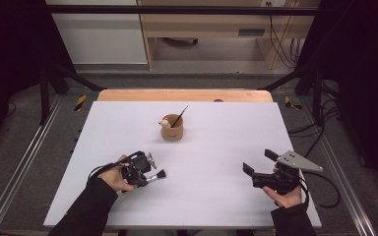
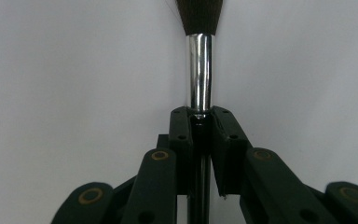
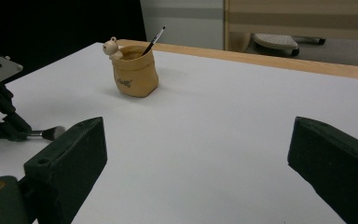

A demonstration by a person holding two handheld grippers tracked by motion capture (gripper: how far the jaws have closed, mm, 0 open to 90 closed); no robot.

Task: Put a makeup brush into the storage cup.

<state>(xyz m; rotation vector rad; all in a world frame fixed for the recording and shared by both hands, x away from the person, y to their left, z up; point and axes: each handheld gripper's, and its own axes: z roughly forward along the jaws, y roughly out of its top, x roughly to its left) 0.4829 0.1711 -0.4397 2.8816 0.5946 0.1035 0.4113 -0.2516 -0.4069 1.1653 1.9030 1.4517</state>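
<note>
Left hand-held gripper [image 2: 200, 128] clenched on brush [image 2: 199, 70] handle (bristles ahead), right hand-held gripper [image 3: 196, 154] released

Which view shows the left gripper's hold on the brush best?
The left gripper view: the brush fills it close up, jaws shut on the handle just below the silver ferrule. The high view shows the left gripper holding it small, bristles pointing right. The right gripper view catches just the bristle tip, far left.
</note>
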